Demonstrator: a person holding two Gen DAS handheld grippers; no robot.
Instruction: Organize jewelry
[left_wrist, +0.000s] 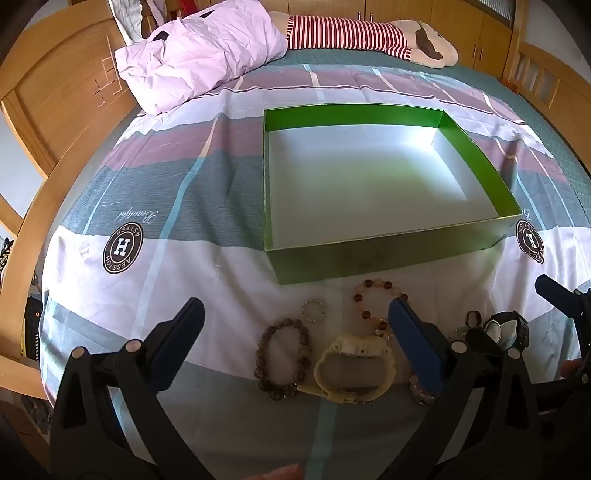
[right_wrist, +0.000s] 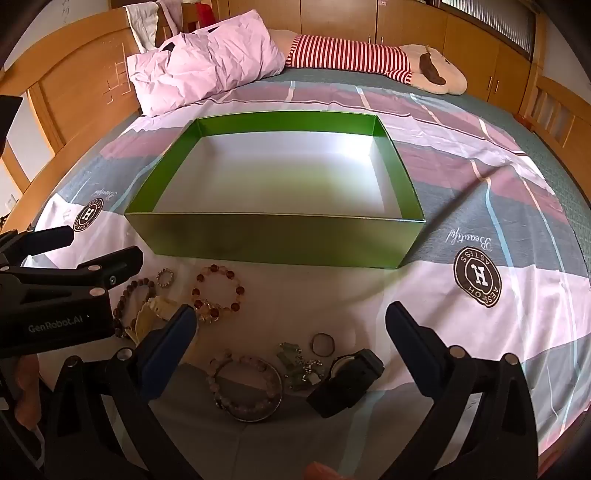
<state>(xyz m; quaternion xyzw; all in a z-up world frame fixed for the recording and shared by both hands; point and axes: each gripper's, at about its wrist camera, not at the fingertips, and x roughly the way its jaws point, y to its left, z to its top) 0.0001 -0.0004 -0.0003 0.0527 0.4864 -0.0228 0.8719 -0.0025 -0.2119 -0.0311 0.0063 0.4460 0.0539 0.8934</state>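
Observation:
An open green box (left_wrist: 388, 254) with a bare white floor lies on the bed. Jewelry is spread on the sheet in front of it. My left gripper (left_wrist: 295, 306) hangs open above a brown bead bracelet (left_wrist: 263, 341), a small sparkly ring (left_wrist: 303, 312), a cream watch (left_wrist: 354, 347) and an amber bead bracelet (left_wrist: 369, 284). My right gripper (right_wrist: 291, 312) is open over a black watch (right_wrist: 351, 380), a metal bangle (right_wrist: 258, 415), green charms (right_wrist: 291, 358) and a thin ring (right_wrist: 314, 343). Neither gripper touches anything.
A crumpled lilac pillow (left_wrist: 199, 55) and a striped plush toy (left_wrist: 351, 33) lie at the bed's far end. Wooden bed rails (left_wrist: 55, 110) run along the sides. The left gripper (right_wrist: 105, 245) shows at the left of the right wrist view.

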